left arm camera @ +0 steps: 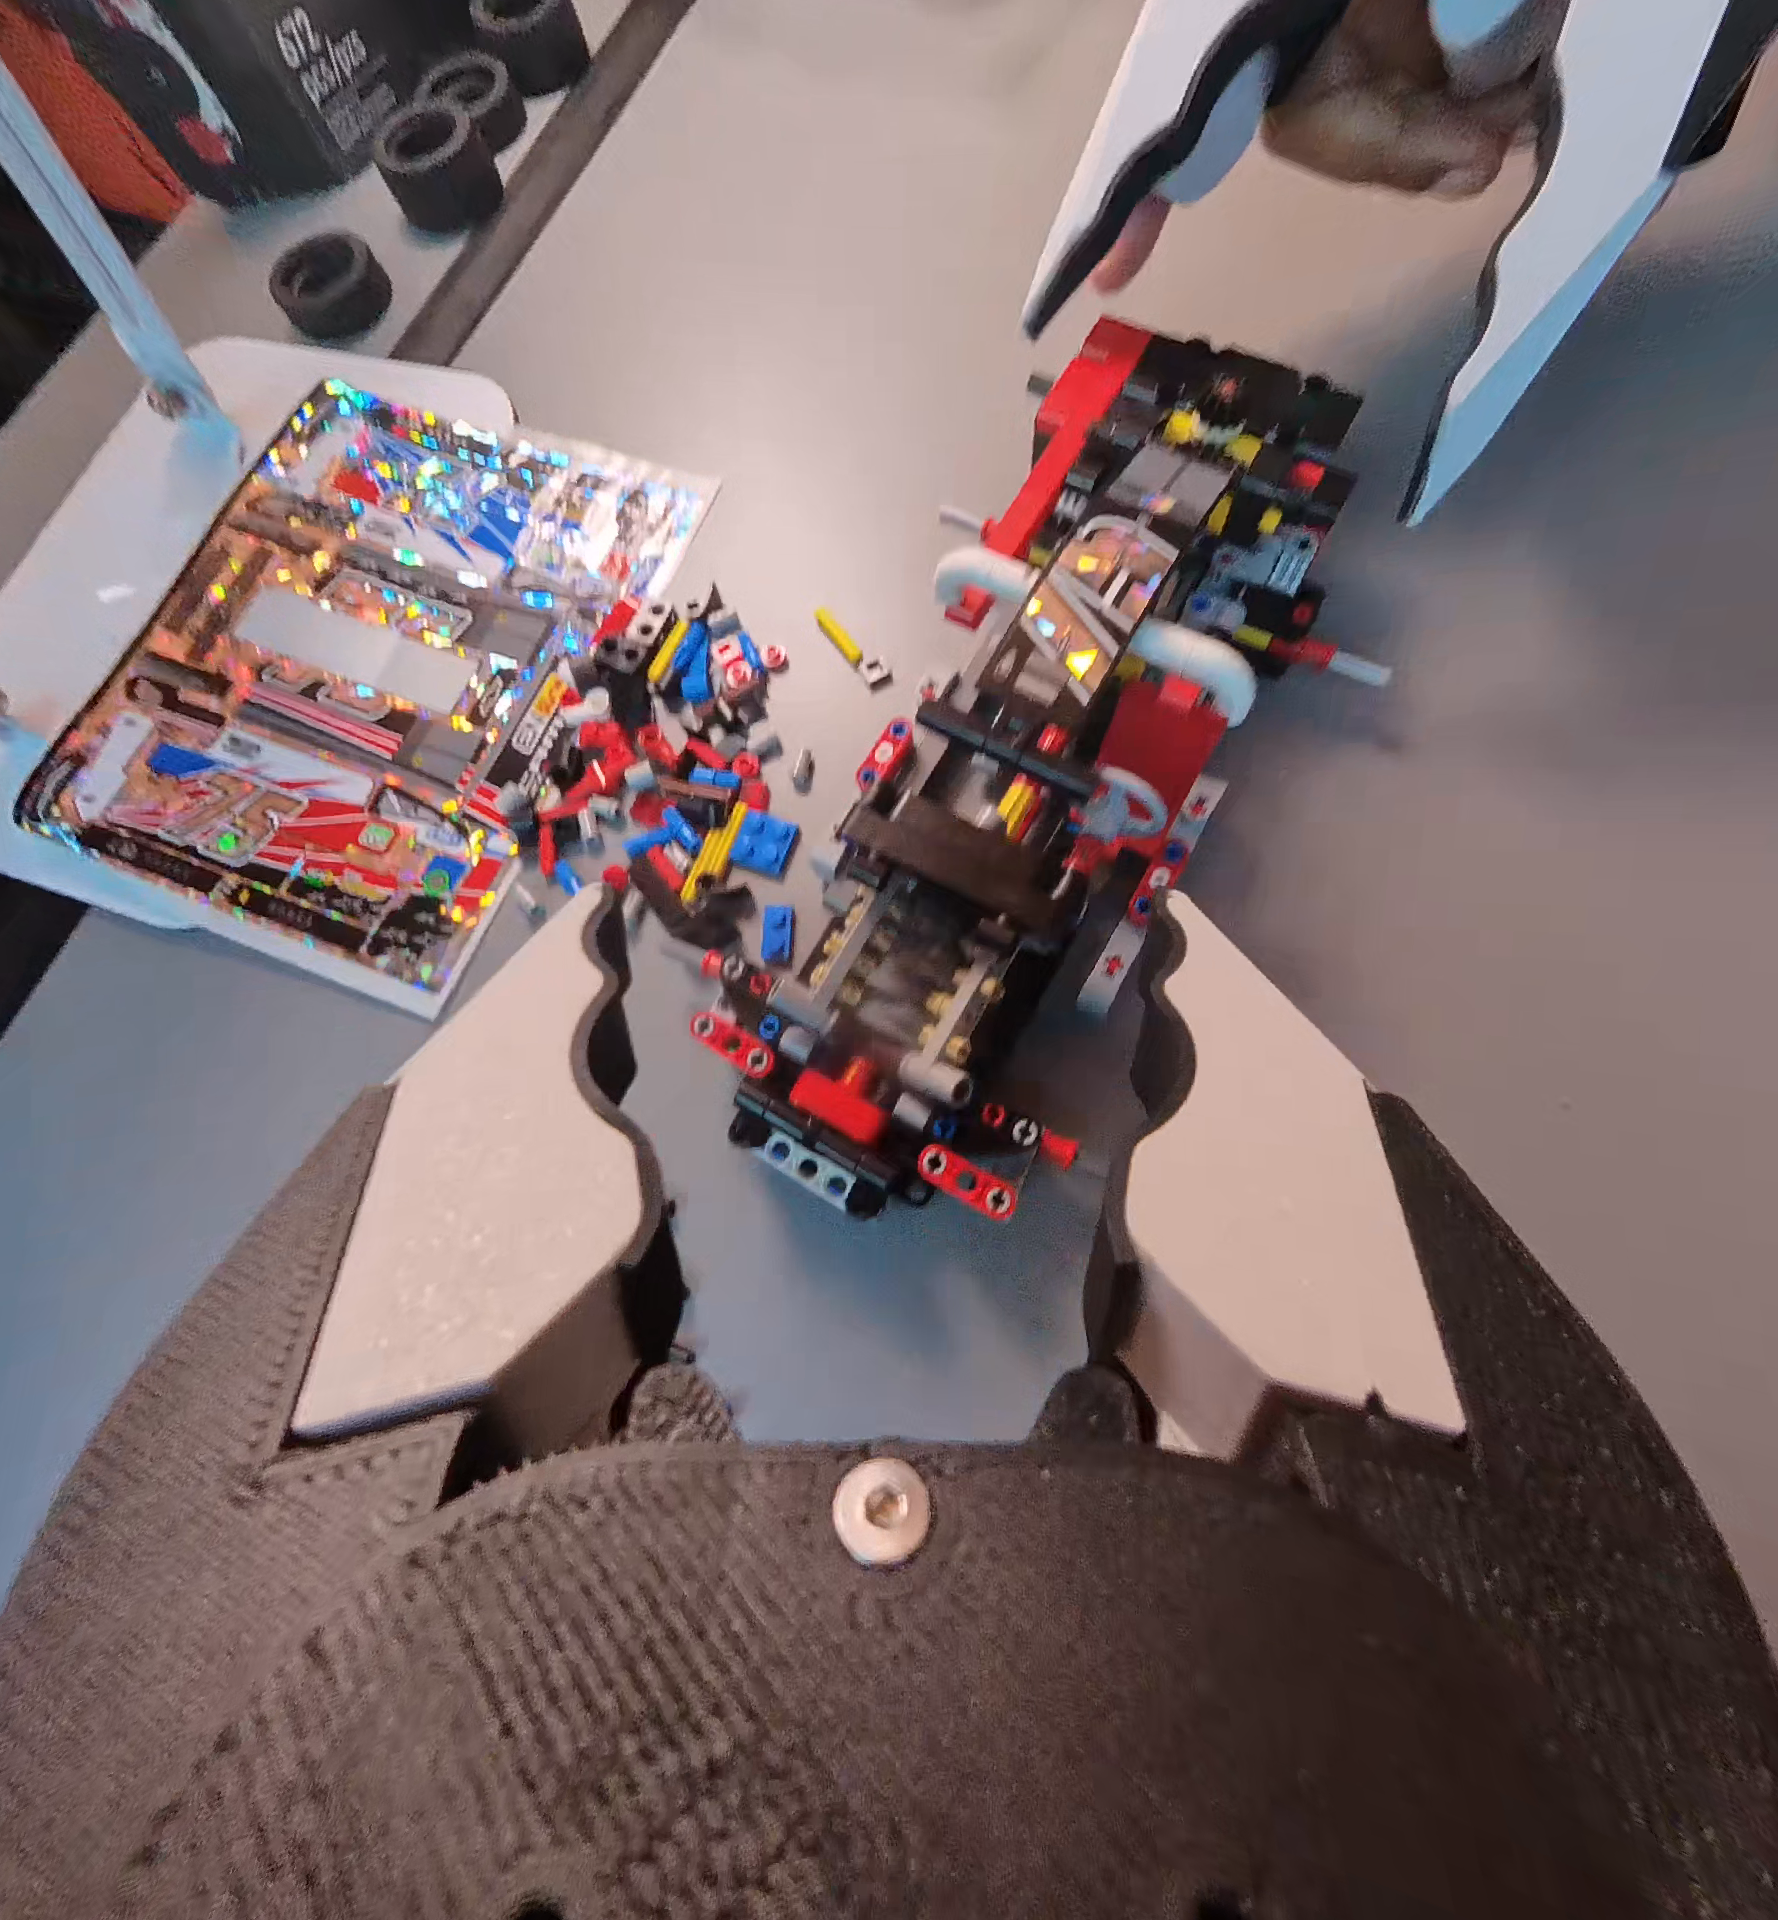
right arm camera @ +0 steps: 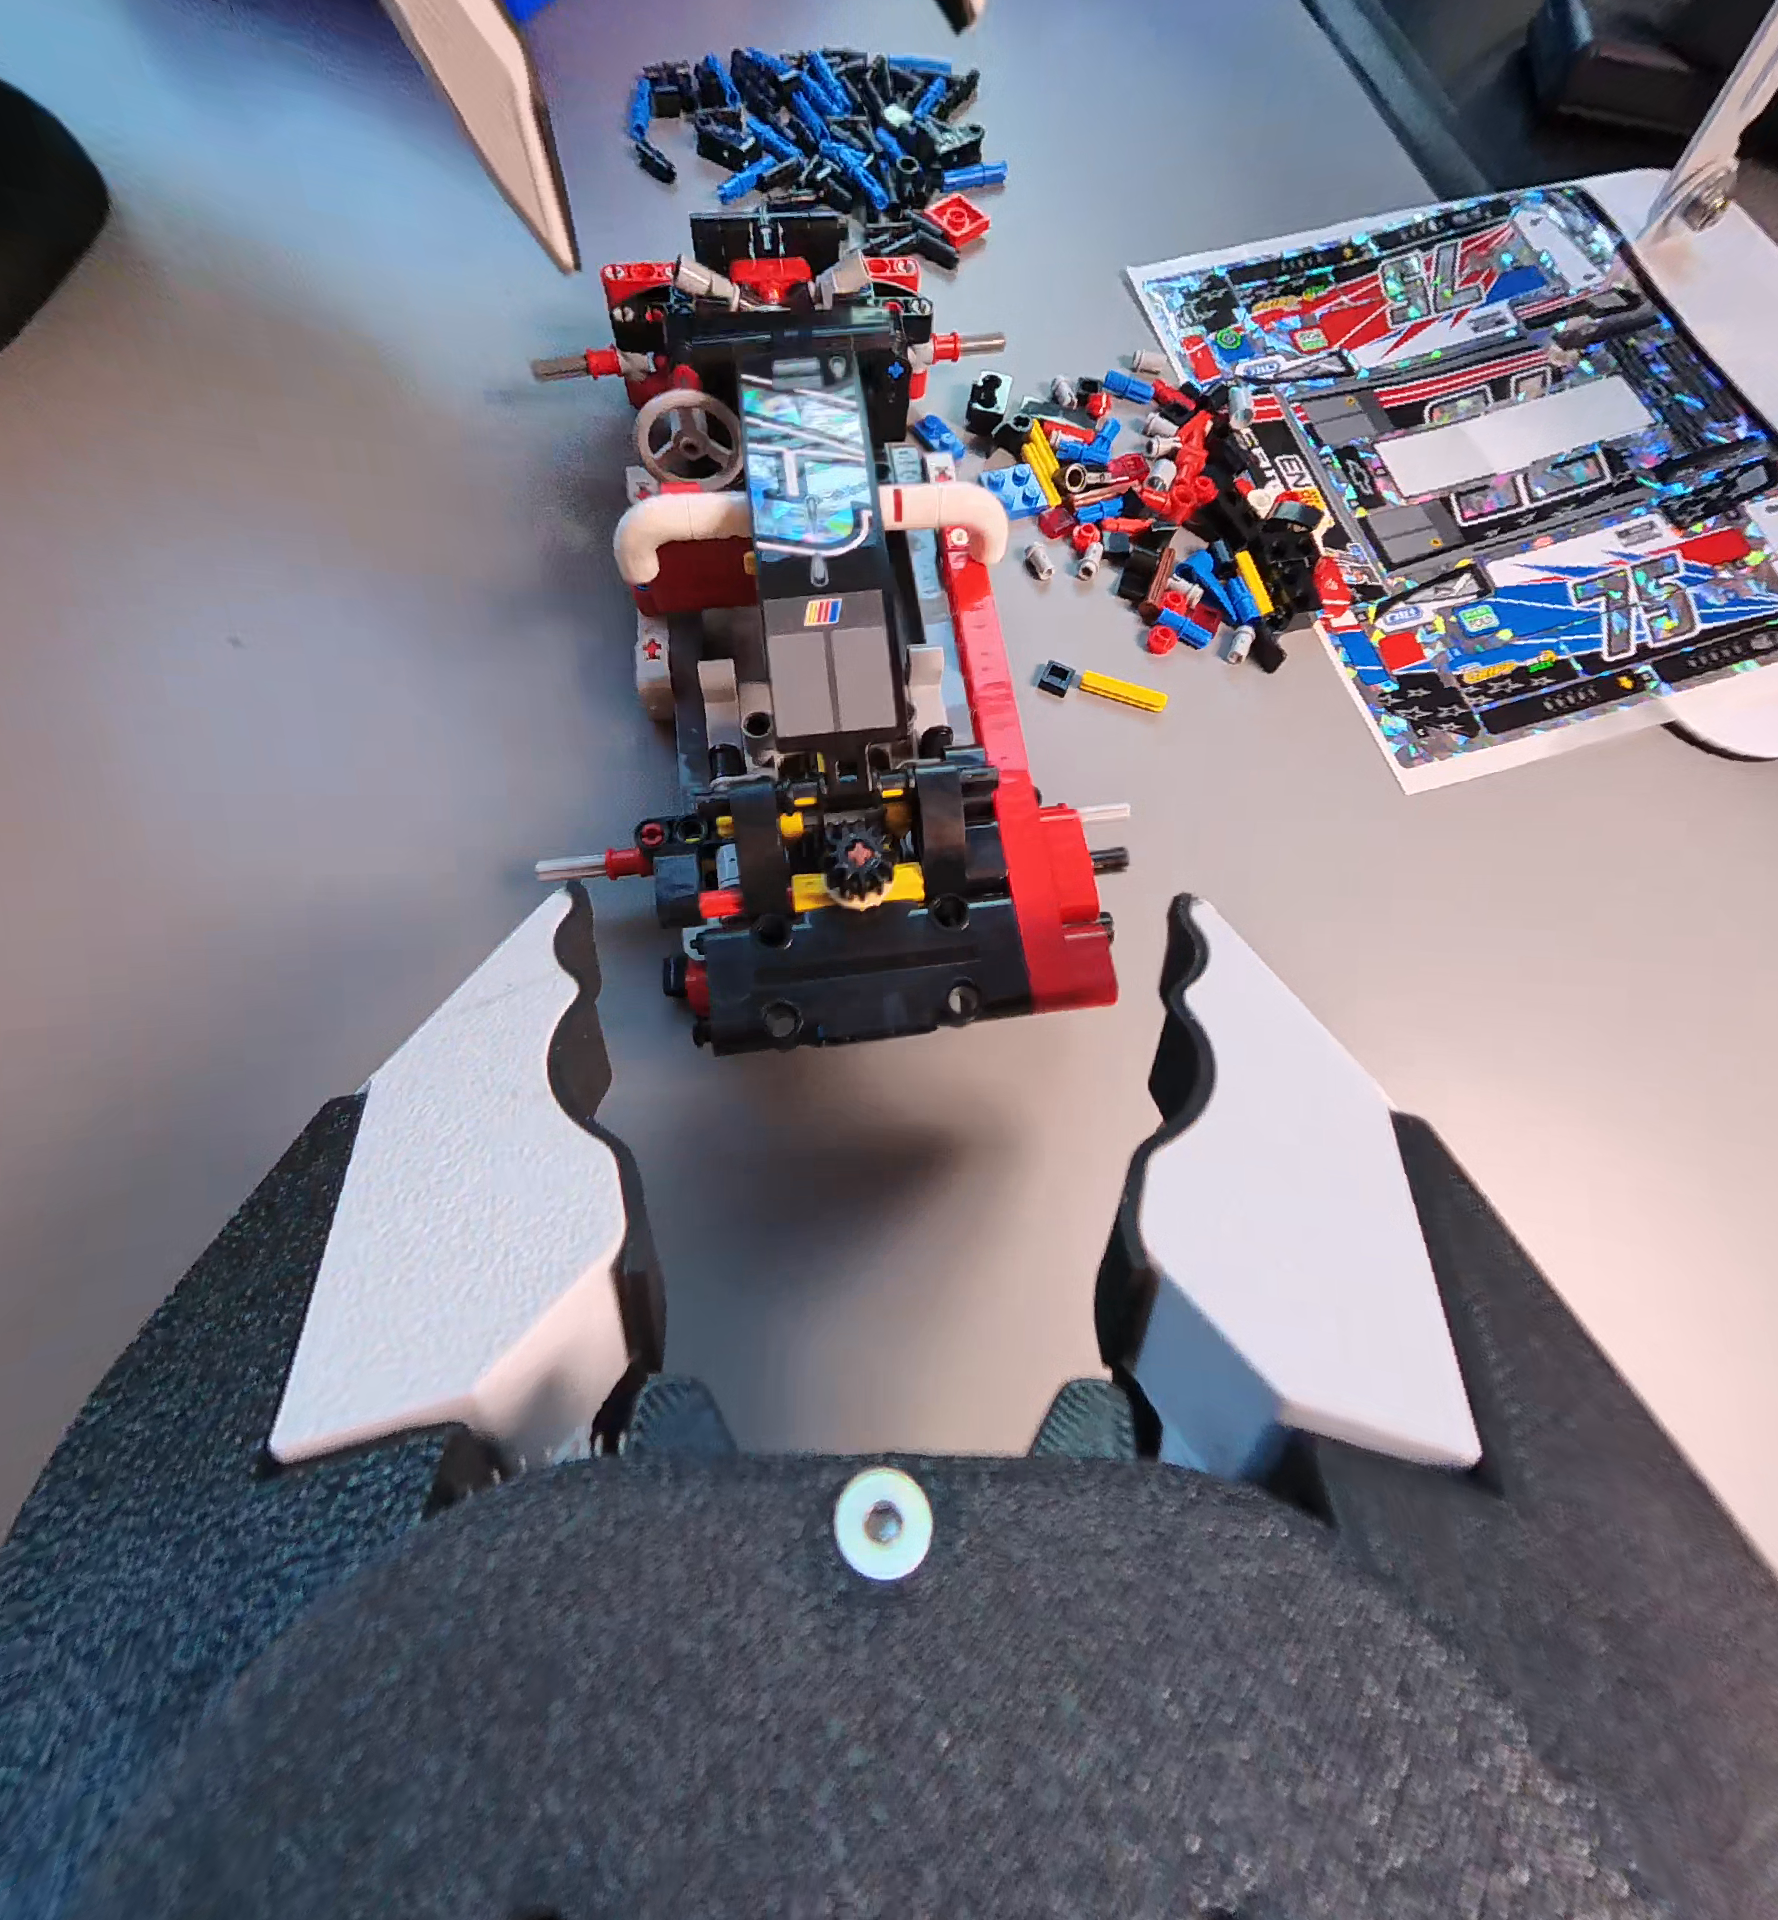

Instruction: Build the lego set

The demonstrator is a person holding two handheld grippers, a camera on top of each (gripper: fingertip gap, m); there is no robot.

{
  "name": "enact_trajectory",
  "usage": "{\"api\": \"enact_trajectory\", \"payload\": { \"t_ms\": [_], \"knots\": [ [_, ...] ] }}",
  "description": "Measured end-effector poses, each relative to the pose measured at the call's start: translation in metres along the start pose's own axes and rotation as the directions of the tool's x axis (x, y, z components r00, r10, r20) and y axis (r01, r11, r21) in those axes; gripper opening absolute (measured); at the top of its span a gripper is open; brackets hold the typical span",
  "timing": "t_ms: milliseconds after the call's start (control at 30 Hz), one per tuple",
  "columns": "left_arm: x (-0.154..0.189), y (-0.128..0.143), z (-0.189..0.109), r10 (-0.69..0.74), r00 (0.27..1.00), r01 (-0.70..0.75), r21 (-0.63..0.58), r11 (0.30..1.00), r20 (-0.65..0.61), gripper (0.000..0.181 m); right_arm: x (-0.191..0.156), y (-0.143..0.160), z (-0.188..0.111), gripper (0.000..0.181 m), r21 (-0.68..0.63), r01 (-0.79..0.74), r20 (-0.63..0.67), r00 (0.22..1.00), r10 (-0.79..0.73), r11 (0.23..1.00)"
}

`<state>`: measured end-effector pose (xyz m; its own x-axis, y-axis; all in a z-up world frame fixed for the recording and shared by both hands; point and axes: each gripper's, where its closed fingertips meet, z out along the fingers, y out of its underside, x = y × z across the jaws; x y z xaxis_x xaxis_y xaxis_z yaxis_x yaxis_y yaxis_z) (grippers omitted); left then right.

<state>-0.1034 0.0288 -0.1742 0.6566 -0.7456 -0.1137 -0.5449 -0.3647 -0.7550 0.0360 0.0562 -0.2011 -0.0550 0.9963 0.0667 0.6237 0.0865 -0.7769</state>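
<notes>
Lying lengthwise on the grey table (right arm camera: 241,727), the half-built lego car chassis (right arm camera: 833,665) sits between the two tools — black and red beams, a grey steering wheel (right arm camera: 687,442), white curved tubes and a shiny stickered panel down its middle. The left gripper (left arm camera: 890,914) hangs over one end of it with its white fingers spread wide and nothing between them; the chassis end with red pin-hole beams lies under the gap. The right gripper (right arm camera: 874,914) faces the opposite end, where a small black gear shows, and its jaws are equally wide apart and empty. Beside the chassis lies a heap of loose mixed pieces (right arm camera: 1165,520) in red, blue, black and yellow, partly overlapping a glittering sticker sheet (right arm camera: 1529,468). A yellow axle (right arm camera: 1119,689) lies apart from the heap, just beside a small black piece. Farther off — beyond the chassis in the right wrist view — is a pile of blue and black pins (right arm camera: 823,125). Black tyres (left arm camera: 438,156) stand near a dark box in the left wrist view.
</notes>
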Motion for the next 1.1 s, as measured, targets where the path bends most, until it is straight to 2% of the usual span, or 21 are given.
{"api": "enact_trajectory", "payload": {
  "t_ms": [133,300,433,533,667,800,867,967,1100],
  "knots": [
    [-0.004,0.037,0.011,-0.027,0.999,0.025,-0.058,0.998,-0.039,0.113,0.004,-0.005,0.001,0.107,-0.091,0.028,0.033,0.999,-0.025,0.995],
    [0.006,0.052,0.028,0.008,0.999,-0.012,-0.073,0.997,-0.044,0.109,0.003,-0.008,0.004,0.104,-0.241,0.132,0.085,0.99,-0.115,0.961],
    [0.006,0.054,0.025,0.034,0.999,-0.035,-0.062,0.997,-0.015,0.092,0.002,-0.004,0.009,0.094,-0.339,0.197,0.109,0.979,-0.17,0.92],
    [0.01,0.056,0.024,0.028,0.999,-0.03,-0.053,0.998,-0.023,0.092,0.002,0.001,0.011,0.083,-0.381,0.218,0.123,0.975,-0.184,0.899],
    [0.013,0.056,0.022,0.016,0.999,-0.018,-0.054,0.998,-0.037,0.092,0.004,0.002,0.009,0.084,-0.397,0.233,0.143,0.971,-0.191,0.888],
    [0.012,0.054,0.018,0.014,0.999,-0.015,-0.034,0.999,-0.038,0.097,0.009,0.001,0.004,0.104,-0.406,0.243,0.132,0.969,-0.207,0.881],
    [0.012,0.05,0.018,0.012,0.999,-0.012,-0.009,1.0,-0.048,0.101,0.012,0.004,0.003,0.108,-0.426,0.25,0.128,0.968,-0.215,0.87],
    [0.014,0.053,0.024,0.008,0.998,-0.009,-0.02,1.0,-0.069,0.105,0.015,0.011,0.005,0.104,-0.466,0.254,0.138,0.967,-0.214,0.848],
    [0.016,0.056,0.026,0.015,0.998,-0.018,-0.041,0.999,-0.062,0.099,0.011,0.014,0.006,0.093,-0.478,0.252,0.174,0.966,-0.19,0.841]
  ]
}}
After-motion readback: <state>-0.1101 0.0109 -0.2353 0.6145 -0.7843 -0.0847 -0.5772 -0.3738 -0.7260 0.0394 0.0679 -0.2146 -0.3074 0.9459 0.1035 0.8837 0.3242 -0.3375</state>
